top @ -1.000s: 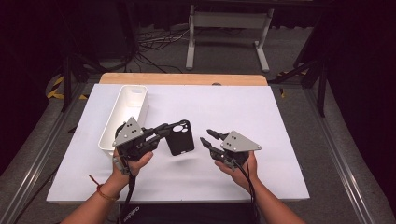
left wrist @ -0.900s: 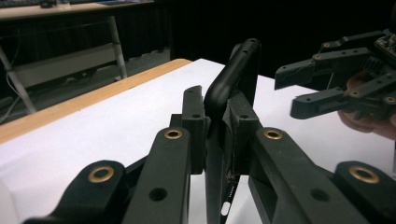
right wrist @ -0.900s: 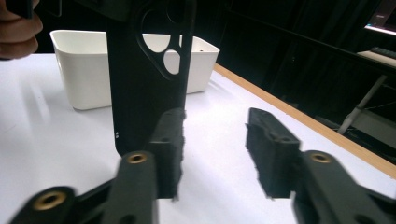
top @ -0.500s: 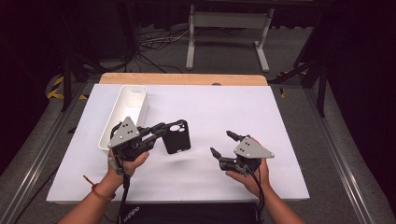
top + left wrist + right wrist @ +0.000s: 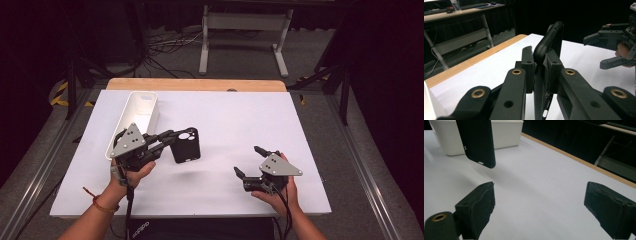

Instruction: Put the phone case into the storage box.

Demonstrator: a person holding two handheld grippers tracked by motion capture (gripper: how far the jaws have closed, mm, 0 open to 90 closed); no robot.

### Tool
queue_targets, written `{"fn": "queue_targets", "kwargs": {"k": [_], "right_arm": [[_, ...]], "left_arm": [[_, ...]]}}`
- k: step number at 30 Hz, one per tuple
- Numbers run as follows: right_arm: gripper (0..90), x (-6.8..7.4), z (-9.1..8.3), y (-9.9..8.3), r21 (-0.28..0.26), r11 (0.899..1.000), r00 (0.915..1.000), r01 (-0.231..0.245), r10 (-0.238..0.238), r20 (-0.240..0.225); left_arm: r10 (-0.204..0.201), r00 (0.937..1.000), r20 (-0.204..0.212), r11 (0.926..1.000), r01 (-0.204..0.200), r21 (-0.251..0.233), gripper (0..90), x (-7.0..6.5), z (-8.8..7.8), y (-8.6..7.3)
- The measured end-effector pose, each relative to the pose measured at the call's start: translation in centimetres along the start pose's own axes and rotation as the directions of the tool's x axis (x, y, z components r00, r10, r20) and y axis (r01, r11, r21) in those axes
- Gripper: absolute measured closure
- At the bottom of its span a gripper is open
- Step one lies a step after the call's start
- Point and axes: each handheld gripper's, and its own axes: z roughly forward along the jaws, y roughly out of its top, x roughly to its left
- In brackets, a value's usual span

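You're pinching the black phone case (image 5: 186, 145) by one edge with your left gripper (image 5: 167, 140), dangling it above the table (image 5: 240, 115) beside the white bin (image 5: 134, 112). It's risking a twist-out (thin grip), while your right gripper (image 5: 247, 161) is hanging wide open, empty.

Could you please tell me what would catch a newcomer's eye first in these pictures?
Most striking is the black rubbery phone case, lifted off the white table and clamped at its edge in the left tongs. Beside it, at the table's left, stands a long white plastic bin. The right tongs hover wide open and empty near the front right.
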Motion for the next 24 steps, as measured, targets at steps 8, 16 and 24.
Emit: {"fn": "queue_targets", "kwargs": {"k": [8, 16, 24], "right_arm": [[10.5, -0.5, -0.5, -0.8, 0.003, 1.0, 0.9993, -0.005, 0.005, 0.037], [10.9, -0.4, -0.3, -1.2, 0.02, 1.0, 0.9986, 0.01, -0.011, 0.051], [10.6, -0.5, -0.5, -1.5, 0.022, 1.0, 0.9978, 0.02, -0.022, 0.063]], "left_arm": [[0.028, 0.9995, 0.015, 0.9996, -0.028, -0.003, 81.3, 0.7, -0.5, 0.5], [0.038, 0.9992, 0.015, 0.9993, -0.037, -0.009, 81.3, 1.6, -1.1, 1.0], [0.07, 0.9975, 0.011, 0.9975, -0.07, -0.01, 81.3, 2.5, -1.7, 1.4]]}}
